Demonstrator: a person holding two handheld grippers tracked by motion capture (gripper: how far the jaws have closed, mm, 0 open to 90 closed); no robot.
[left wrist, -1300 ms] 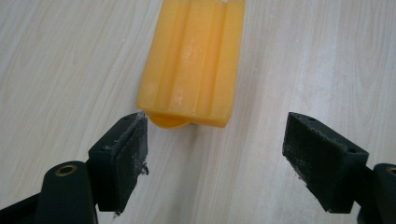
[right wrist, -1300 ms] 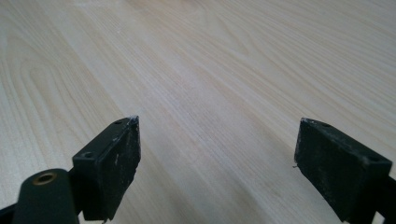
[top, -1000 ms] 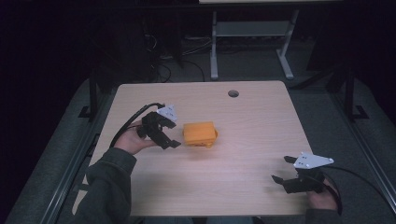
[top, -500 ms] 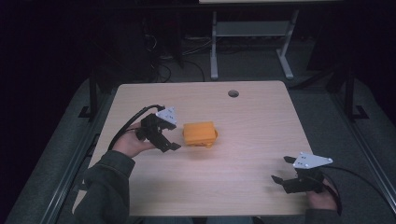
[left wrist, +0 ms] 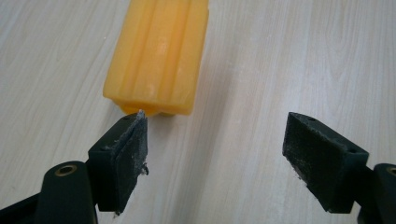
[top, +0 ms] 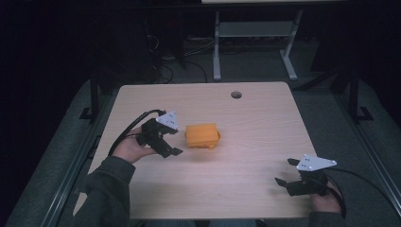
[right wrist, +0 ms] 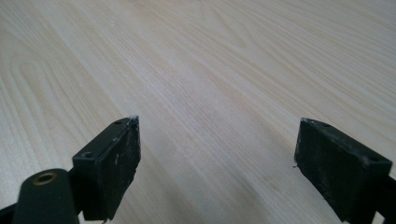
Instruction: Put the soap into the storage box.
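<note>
Orange-yellow ribbed block (left wrist: 159,56), pale wood-grain table (top: 265,137), black, perhaps dust-flecked pads (left wrist: 128,158).

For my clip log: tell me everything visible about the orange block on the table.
The orange block is a ribbed, waxy-looking plastic piece, roughly rectangular, lying flat near the middle of the wooden table. A rounded lip juts from its right end. Nothing grips it; the open left gripper sits just short of its near end.
</note>
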